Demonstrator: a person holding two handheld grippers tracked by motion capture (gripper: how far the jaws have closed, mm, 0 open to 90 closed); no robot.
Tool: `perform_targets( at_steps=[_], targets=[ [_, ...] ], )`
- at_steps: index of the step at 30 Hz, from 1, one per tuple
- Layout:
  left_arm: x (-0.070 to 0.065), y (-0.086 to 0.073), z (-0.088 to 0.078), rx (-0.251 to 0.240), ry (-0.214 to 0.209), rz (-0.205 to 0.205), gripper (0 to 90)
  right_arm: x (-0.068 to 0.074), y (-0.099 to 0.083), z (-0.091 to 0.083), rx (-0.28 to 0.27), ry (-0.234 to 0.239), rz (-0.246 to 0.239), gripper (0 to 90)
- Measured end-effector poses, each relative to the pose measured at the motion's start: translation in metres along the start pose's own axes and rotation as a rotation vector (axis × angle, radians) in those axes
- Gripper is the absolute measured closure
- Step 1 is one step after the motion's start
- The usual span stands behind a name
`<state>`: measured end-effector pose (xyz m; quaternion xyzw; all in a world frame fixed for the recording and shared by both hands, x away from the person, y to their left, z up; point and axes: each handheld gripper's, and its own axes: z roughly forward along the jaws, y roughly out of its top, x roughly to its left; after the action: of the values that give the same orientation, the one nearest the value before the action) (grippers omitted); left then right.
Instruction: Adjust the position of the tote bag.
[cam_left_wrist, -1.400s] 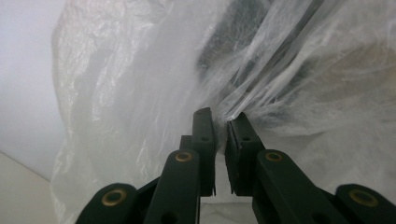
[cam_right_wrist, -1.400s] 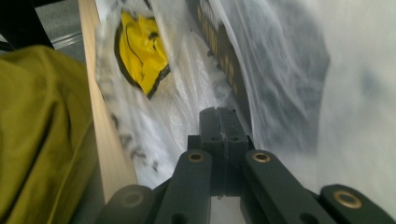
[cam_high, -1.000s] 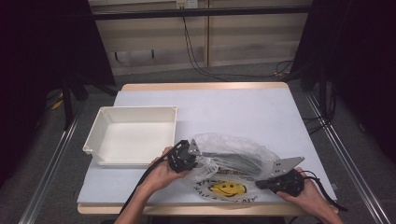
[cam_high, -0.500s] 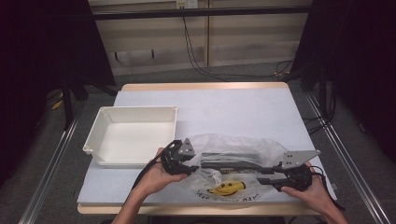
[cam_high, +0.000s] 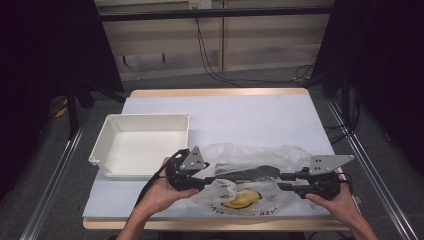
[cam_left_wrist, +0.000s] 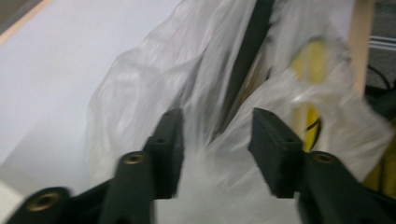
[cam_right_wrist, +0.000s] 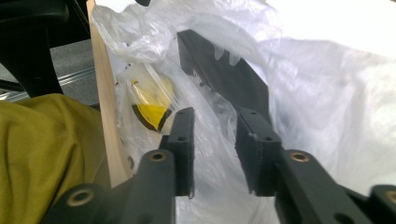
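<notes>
A clear plastic bag (cam_high: 250, 155) with a yellow smiley print (cam_high: 242, 198) lies at the table's front edge. A long black object (cam_high: 250, 172) is inside it. My left gripper (cam_high: 212, 177) points into the bag's left end. Its jaws have just been opening and stand apart, with loose film (cam_left_wrist: 140, 93) between them and the black object (cam_left_wrist: 252, 42) beyond. My right gripper (cam_high: 282, 183) points in from the bag's right end. Its jaws opened and have just been closing a little. A gap remains, with bag film (cam_right_wrist: 327, 93) in it, not pinched. The black object (cam_right_wrist: 224, 70) lies just ahead.
A white empty tray (cam_high: 100, 150) stands at the left of the table (cam_high: 250, 115), close to my left hand. The wooden front edge (cam_right_wrist: 105, 116) runs beside the bag. An olive-yellow garment (cam_right_wrist: 42, 149) is below the edge.
Both grippers have risen a little and drawn slightly apart. Their jaws, shut on the bag's ends a second ago, now stand apart. The bag lies flatter and more spread out.
</notes>
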<state>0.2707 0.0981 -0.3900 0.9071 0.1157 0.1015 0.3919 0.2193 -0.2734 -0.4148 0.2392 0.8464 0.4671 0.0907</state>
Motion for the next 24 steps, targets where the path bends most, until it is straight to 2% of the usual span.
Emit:
perform_targets(
  at_steps=[1, 2, 3, 4, 6, 8, 9, 10, 14, 16, 17, 24],
  targets=[
    [-0.002, 0.003, 0.001, -0.016, -0.017, 0.007, 65.5, 0.000, 0.004, -0.001, -0.003, 0.002, -0.008, 73.0],
    [-0.004, 0.004, 0.003, -0.023, -0.033, 0.009, 65.5, 0.000, 0.004, -0.001, -0.003, 0.002, -0.008, 73.0],
    [-0.007, 0.007, 0.006, -0.027, -0.045, 0.010, 70.0, 0.001, 0.007, -0.002, -0.009, 0.009, -0.009, 76.0],
    [-0.010, 0.009, 0.010, -0.019, -0.057, 0.018, 70.0, 0.001, 0.007, -0.002, -0.009, 0.009, -0.009, 76.0],
    [-0.016, 0.011, 0.021, 0.005, -0.082, 0.038, 75.6, 0.002, 0.010, -0.002, -0.007, 0.011, -0.019, 79.3],
    [-0.020, 0.010, 0.031, 0.021, -0.103, 0.041, 76.6, 0.000, 0.012, 0.002, 0.008, 0.018, -0.021, 81.9],
    [-0.024, 0.008, 0.041, 0.041, -0.127, 0.051, 77.3, -0.005, 0.011, 0.010, 0.041, 0.017, -0.020, 85.0],
    [-0.024, 0.008, 0.041, 0.041, -0.127, 0.051, 77.7, -0.005, 0.011, 0.010, 0.041, 0.017, -0.020, 85.0],
    [-0.029, 0.003, 0.051, 0.100, -0.158, 0.072, 77.7, -0.010, 0.010, 0.029, 0.124, 0.019, -0.040, 90.0],
    [-0.030, -0.001, 0.056, 0.116, -0.151, 0.074, 77.7, -0.014, 0.008, 0.036, 0.160, -0.018, -0.042, 90.0],
    [-0.029, -0.003, 0.058, 0.138, -0.157, 0.080, 77.7, -0.016, 0.008, 0.037, 0.159, -0.028, -0.039, 90.0],
    [-0.023, -0.017, 0.068, 0.194, -0.134, 0.074, 78.1, -0.034, 0.009, 0.038, 0.115, -0.063, 0.002, 90.0]
  ],
)
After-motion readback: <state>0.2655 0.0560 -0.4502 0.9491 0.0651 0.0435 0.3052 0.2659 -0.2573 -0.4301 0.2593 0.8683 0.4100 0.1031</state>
